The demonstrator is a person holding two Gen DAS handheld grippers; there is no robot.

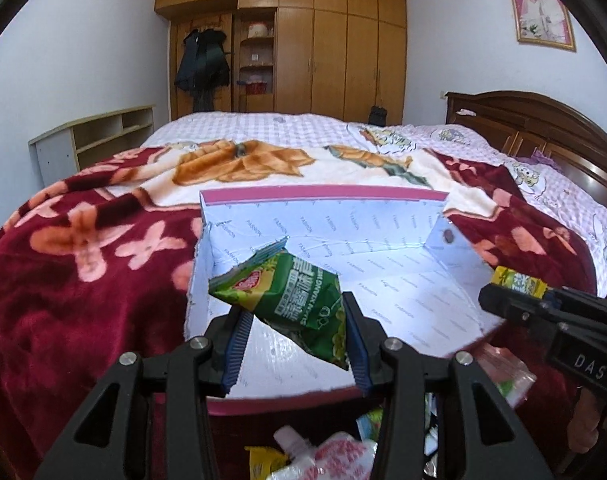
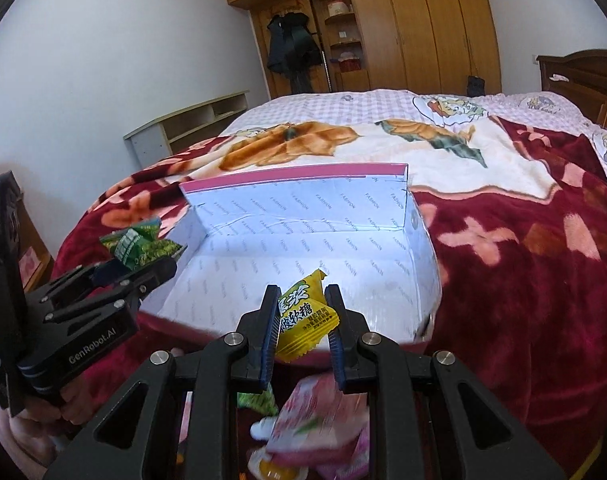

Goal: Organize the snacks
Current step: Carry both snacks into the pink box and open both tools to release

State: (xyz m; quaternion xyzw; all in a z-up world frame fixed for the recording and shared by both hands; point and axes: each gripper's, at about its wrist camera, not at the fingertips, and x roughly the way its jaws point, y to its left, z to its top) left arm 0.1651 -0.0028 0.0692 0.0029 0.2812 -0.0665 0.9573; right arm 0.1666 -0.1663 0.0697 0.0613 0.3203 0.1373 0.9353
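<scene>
Green packet (image 1: 291, 300) in left gripper (image 1: 295, 340)

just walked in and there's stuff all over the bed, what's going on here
A person is sorting snacks into an open white box on the bed's red blanket. The left tongs grip a green snack packet over the box; the right tongs pinch a small yellow candy packet at its near edge. The box looks empty, and more snacks lie below.

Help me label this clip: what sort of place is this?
A home bedroom, most likely: a bed under a red floral blanket, a wooden wardrobe along the far wall, and a framed portrait hanging above the headboard.
</scene>
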